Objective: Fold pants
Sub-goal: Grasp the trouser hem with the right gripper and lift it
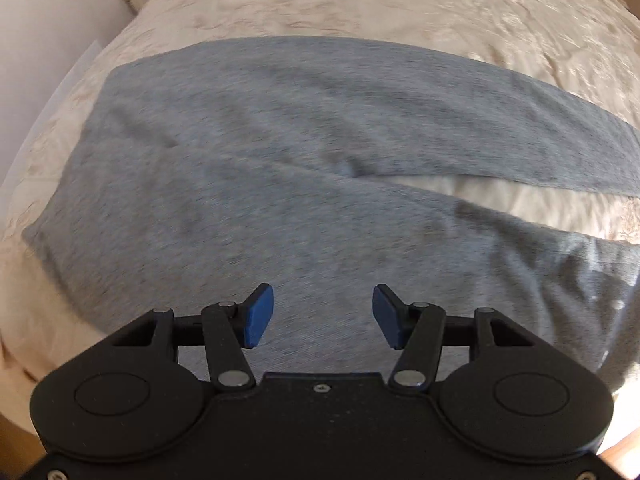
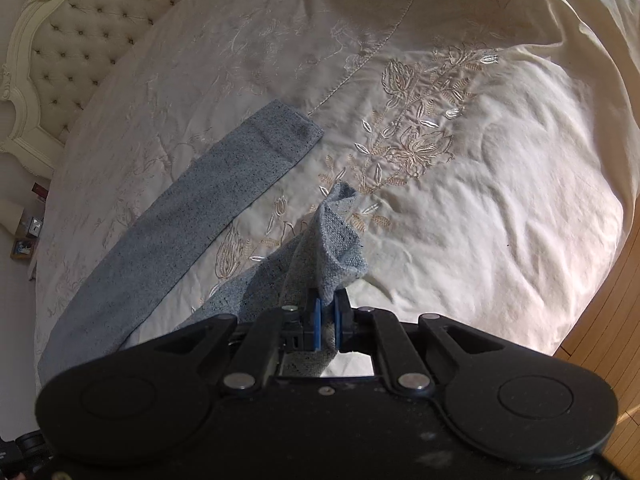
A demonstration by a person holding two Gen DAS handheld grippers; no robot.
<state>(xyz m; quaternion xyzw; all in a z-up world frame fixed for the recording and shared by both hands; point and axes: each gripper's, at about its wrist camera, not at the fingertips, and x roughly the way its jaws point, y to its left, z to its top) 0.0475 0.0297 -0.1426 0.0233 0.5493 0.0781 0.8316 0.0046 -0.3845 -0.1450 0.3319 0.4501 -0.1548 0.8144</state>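
Left gripper (image 1: 323, 316), jaws released, hovers over the grey pants (image 1: 248, 152) spread on the bed (image 1: 360, 4). Right gripper (image 2: 327, 322) clenches one leg's hem, lifted off the bed; soft, light, droopy knit, best pinched at hems and waistband.

Pants (image 1: 248, 168) lie spread on the bed (image 1: 440, 12), legs running toward 3 o'clock and parted. Left gripper (image 1: 323, 316) hangs above the seat area, apart from it. In the right wrist view one leg (image 2: 192, 216) lies flat toward 11 o'clock; the other leg's end (image 2: 336, 240) sits lifted in the right gripper (image 2: 327, 322). Headboard (image 2: 80, 40) at 10 o'clock.
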